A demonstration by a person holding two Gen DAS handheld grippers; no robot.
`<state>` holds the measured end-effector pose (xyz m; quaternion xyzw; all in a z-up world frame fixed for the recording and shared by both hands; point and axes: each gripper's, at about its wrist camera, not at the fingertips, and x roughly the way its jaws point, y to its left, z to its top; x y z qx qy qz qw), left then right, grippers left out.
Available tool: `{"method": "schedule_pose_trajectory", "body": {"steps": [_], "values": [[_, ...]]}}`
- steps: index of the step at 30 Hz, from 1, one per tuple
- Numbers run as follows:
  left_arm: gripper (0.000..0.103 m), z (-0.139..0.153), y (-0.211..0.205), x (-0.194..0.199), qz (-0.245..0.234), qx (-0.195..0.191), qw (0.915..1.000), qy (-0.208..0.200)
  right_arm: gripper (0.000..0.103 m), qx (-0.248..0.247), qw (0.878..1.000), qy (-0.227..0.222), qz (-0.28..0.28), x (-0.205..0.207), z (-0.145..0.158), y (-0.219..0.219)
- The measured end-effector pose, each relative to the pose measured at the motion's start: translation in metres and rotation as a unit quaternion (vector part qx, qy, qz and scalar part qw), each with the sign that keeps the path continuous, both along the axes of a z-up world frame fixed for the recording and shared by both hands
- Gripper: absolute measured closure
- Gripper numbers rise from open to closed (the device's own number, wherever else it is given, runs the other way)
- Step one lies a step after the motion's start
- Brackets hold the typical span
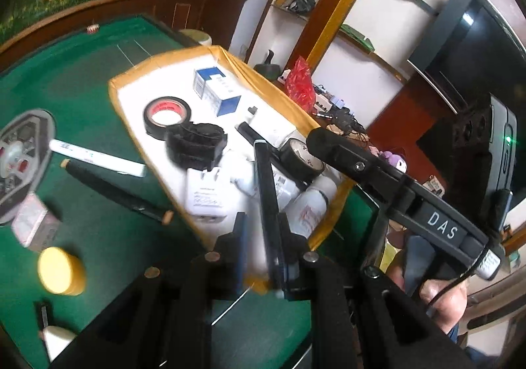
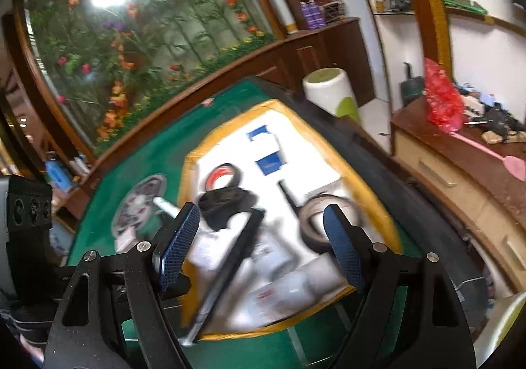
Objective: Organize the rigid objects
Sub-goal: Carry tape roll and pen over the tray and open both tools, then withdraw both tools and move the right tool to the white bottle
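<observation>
Two grippers hang over a yellow-rimmed tray (image 1: 263, 81) on the green counter (image 1: 82, 80). The left gripper (image 1: 263, 237) has its jaws clenched on a slim black bar (image 1: 264, 178) that juts up over the tray's near end. The right gripper (image 2: 261, 247) is released — jaws spread, nothing between the pads. In the tray lie a red-cored tape roll (image 1: 166, 116), a blue-and-white box (image 1: 215, 88) and a white charger (image 1: 205, 196); a black pen (image 1: 116, 191) and a yellow disc (image 1: 60, 270) sit on the counter beside it.

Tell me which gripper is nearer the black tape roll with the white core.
Right. The right gripper, jaws open, hovers with one finger just beside the tape roll. The left gripper, shut on a black stick, sits farther back at the near edge of the tray.
</observation>
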<state>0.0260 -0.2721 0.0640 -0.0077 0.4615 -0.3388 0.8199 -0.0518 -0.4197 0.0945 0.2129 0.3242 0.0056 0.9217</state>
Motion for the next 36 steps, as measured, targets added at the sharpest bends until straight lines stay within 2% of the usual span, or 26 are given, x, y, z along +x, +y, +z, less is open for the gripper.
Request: {"method": "schedule_pose_trajectory", "body": {"steps": [9,14,17,20,26,32,36], "values": [[0.087,0.013,0.068,-0.014,0.035,0.005,0.9992,-0.020,0.024,0.000,0.998,-0.005,0.069,-0.001,0.003,0.051],[0.087,0.006,0.133,-0.020,0.072,0.031,0.9966,-0.023,0.024,-0.005,0.994,0.002,0.107,-0.002,-0.001,0.079],[0.087,-0.004,0.170,-0.021,0.094,0.054,0.9939,-0.016,0.024,-0.008,0.992,0.006,0.124,-0.001,-0.004,0.093],[0.087,-0.021,0.198,-0.011,0.115,0.062,0.9913,0.017,0.024,-0.009,0.990,0.014,0.141,0.005,-0.009,0.107],[0.087,-0.040,0.204,0.008,0.106,0.019,0.9919,0.067,0.024,-0.010,0.985,0.031,0.167,0.008,-0.021,0.130],[0.087,-0.053,0.186,0.024,0.098,0.034,0.9907,0.088,0.024,-0.014,0.985,0.038,0.171,0.006,-0.024,0.135],[0.085,-0.054,0.183,0.018,0.088,0.049,0.9918,0.078,0.024,-0.009,0.984,0.042,0.175,0.007,-0.025,0.138]]}}
